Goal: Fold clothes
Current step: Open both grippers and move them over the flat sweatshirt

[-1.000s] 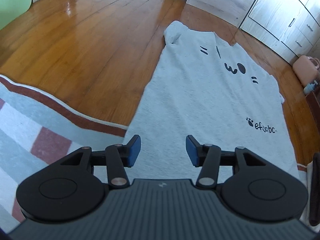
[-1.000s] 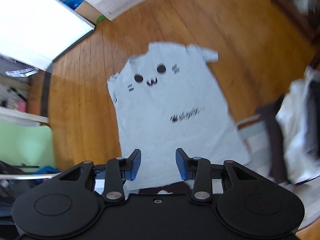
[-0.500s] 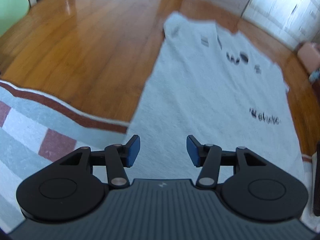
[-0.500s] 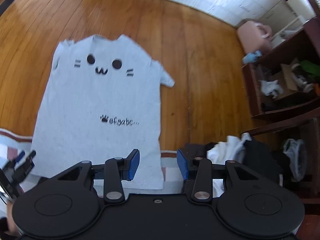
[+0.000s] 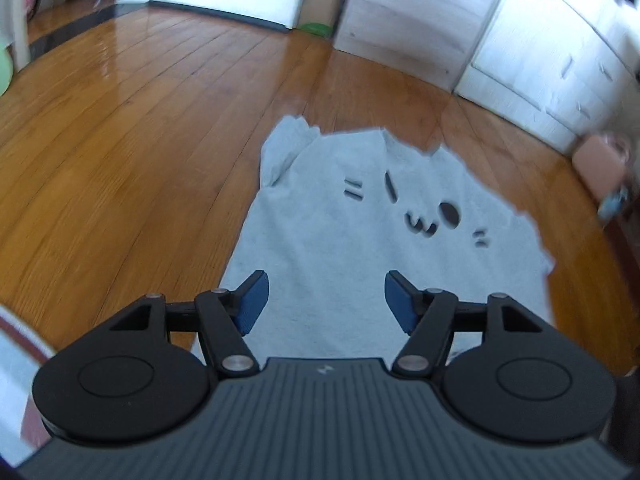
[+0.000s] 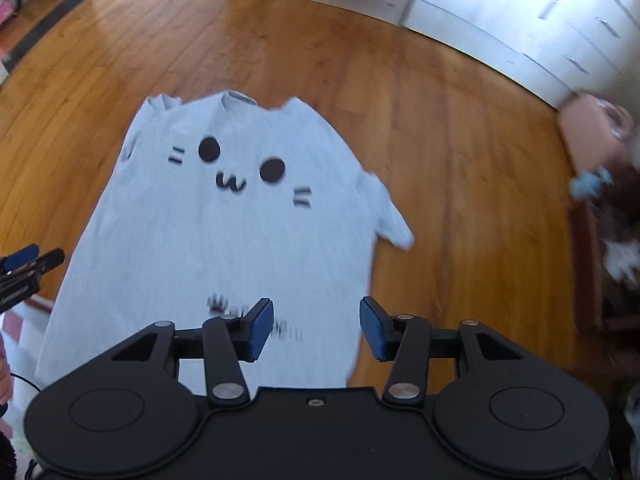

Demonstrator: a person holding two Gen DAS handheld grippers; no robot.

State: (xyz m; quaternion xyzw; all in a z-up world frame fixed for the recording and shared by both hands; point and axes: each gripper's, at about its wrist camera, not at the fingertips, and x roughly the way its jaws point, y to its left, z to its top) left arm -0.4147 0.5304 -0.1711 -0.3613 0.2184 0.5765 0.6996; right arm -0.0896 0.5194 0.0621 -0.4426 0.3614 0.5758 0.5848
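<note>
A pale grey T-shirt (image 5: 344,248) with a black cat face lies flat on the wooden floor, collar away from me, also spread out in the right wrist view (image 6: 224,232). My left gripper (image 5: 326,302) hovers over its lower left part, jaws opening, nothing between the blue pads. My right gripper (image 6: 316,326) hangs above the shirt's lower right side near the printed paw text, jaws opening and empty too. The left gripper's fingertips (image 6: 24,258) show at the left edge of the right wrist view, beside the shirt's left hem.
A striped rug (image 5: 16,364) lies under the shirt's hem at the near left. White cabinets (image 6: 500,28) line the far wall. A pink bag (image 6: 588,132) and a dark shelf with clothes (image 6: 616,256) stand at the right. Bare wooden floor (image 5: 120,140) surrounds the shirt.
Both grippers' jaws have widened. The left gripper moved forward along the shirt towards the cat face. The right gripper rolled upright and sank lower over the shirt's right side.
</note>
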